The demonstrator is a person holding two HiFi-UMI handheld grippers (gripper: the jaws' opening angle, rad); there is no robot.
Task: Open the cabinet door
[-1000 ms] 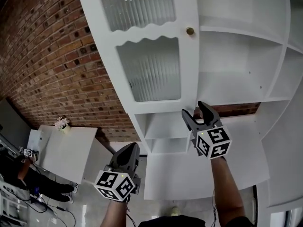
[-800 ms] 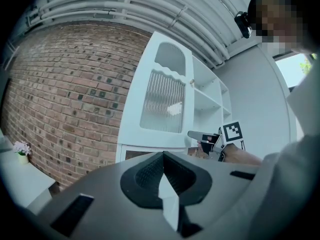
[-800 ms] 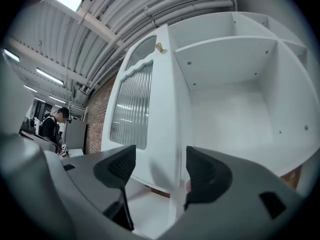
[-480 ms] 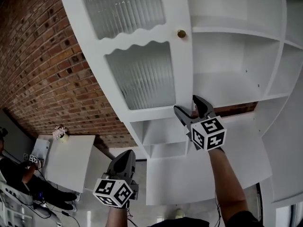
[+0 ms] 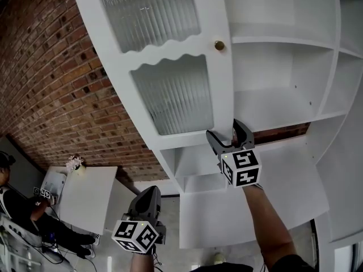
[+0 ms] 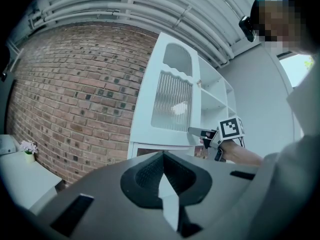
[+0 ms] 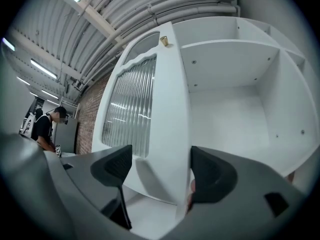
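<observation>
Cabinet door (image 5: pixel 170 67) stands swung open, white with wavy-cut ribbed glass panes (image 5: pixel 176 95) and a little brass knob (image 5: pixel 219 46). Its bottom corner sits between the jaws of my right claw (image 5: pixel 225 130), which are opening wide. Bare white shelves (image 5: pixel 283 78) are behind it and a brick wall (image 5: pixel 57 95) is off left. Left claw (image 5: pixel 150 192) hangs low, pinched closed on nothing.

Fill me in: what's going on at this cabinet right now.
A person holds a gripper in each hand at a white cabinet. The right gripper straddles the lower free edge of the glass-panelled door, its jaws opening around the edge without clamping it. The door looks swung out, shelves exposed. The left gripper hangs low, jaws shut and empty.
</observation>
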